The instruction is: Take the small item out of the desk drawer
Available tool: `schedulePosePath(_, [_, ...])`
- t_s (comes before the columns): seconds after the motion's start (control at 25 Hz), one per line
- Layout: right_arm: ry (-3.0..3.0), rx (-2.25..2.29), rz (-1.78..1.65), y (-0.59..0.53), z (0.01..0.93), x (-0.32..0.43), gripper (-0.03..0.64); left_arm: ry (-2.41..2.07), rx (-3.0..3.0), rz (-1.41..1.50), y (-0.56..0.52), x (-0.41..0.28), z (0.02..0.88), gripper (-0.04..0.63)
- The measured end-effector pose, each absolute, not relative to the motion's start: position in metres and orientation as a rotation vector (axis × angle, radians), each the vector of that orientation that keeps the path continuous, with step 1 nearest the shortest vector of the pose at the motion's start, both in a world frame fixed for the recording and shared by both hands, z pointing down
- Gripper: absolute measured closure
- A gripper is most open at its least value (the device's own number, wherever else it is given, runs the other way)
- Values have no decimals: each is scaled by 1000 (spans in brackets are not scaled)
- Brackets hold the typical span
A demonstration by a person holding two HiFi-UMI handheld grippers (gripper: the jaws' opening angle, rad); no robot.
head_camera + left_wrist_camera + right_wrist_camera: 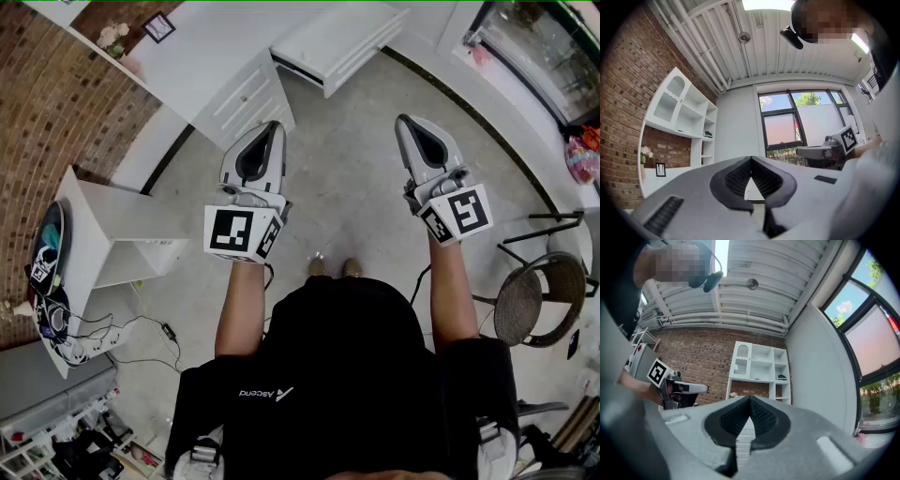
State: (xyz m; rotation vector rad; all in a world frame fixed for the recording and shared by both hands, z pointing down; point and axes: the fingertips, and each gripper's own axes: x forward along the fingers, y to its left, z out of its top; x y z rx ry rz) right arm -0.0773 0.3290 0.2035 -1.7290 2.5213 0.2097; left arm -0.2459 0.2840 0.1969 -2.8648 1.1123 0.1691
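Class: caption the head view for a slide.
Standing person holds grey left gripper and grey right gripper, both shut and empty, toward a white drawer cabinet.

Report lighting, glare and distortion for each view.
Head view: evenly lit, sharp, fisheye curves the dark baseboard. Left gripper view: black round vignette, ceiling light blown out, window bright. Right gripper view: same vignette, light strip glaring, brick wall bowed.

The right gripper (pixel 750 400) was seen with its jaws closed tip to tip and nothing held. Beyond it, a white shelf unit (pixel 759 364) was set against a brick wall (pixel 698 357). The left gripper (pixel 677 389) was seen at the left.
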Motion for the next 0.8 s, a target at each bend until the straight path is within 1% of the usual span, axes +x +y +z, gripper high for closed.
schedulePosePath(0.48, [2511, -1715, 196, 330, 207, -72, 617, 1104, -2875, 175, 285, -239, 204, 597])
schedulePosePath(0.8, [2524, -1707, 212, 331, 206, -75, 617, 1185, -2848, 143, 276, -243, 207, 591])
